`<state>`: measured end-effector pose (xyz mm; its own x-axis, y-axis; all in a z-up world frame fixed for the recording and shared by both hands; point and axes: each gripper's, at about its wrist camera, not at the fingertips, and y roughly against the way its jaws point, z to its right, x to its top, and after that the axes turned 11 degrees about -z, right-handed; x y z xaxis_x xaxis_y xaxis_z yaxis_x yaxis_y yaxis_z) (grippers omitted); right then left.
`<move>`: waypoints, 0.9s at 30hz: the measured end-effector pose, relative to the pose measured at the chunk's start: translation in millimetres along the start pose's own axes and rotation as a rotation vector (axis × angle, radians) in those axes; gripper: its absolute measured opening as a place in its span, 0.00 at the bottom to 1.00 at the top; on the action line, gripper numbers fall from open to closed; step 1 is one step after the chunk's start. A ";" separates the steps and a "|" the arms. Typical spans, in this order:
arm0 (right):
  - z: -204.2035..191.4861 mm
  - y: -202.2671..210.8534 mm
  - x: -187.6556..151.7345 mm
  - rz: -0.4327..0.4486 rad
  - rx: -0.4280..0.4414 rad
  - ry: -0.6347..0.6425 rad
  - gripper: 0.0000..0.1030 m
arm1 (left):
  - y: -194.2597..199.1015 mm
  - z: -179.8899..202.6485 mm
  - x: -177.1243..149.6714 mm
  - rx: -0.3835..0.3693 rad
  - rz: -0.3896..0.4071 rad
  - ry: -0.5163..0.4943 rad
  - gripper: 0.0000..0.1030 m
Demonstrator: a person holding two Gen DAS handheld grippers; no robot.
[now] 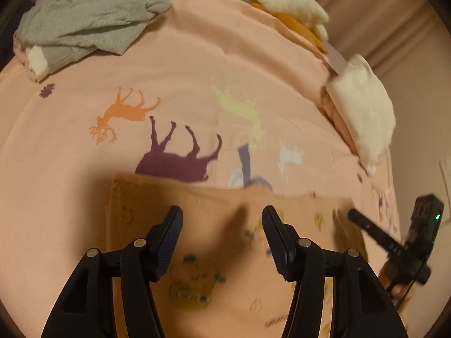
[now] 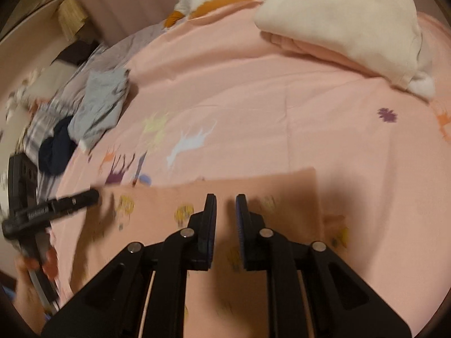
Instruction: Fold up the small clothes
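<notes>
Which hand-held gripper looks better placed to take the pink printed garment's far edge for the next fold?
Probably the left hand-held gripper: its jaws stand wide apart over the pink garment, near that edge. The right hand-held gripper is equally near, but its jaws are nearly closed and empty.

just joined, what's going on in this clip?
A person is folding small clothes on a bed, with a handheld gripper in each hand. A small peach printed garment lies flat on the pink animal-print bedsheet, under both grippers. The left gripper is open above it, gripping nothing. The right gripper has its jaws nearly together, with no cloth visibly between them. A folded stack topped by a cream piece sits at one side of the bed; crumpled grey clothes wait at the other.
</notes>
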<state>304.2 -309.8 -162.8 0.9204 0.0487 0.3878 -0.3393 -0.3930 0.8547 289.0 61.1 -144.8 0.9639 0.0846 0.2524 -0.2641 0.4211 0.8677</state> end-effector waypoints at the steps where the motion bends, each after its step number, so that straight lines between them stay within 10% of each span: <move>1: -1.7 7.1 -7.7 -0.002 -0.007 0.034 0.15 | 2.3 1.6 -9.1 0.023 -0.002 -0.029 0.55; 13: -25.4 10.6 -103.2 -0.092 -0.172 0.277 0.14 | 15.7 22.0 -109.1 0.151 0.018 -0.287 0.55; 27: -2.8 40.9 -154.0 -0.106 -0.213 0.190 0.14 | 50.4 -16.7 -175.1 0.109 0.047 -0.184 0.56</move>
<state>148.0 -330.8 -186.6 0.9070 0.2582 0.3328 -0.2945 -0.1761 0.9393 107.5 82.6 -152.4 0.9310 -0.0684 0.3587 -0.3200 0.3200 0.8917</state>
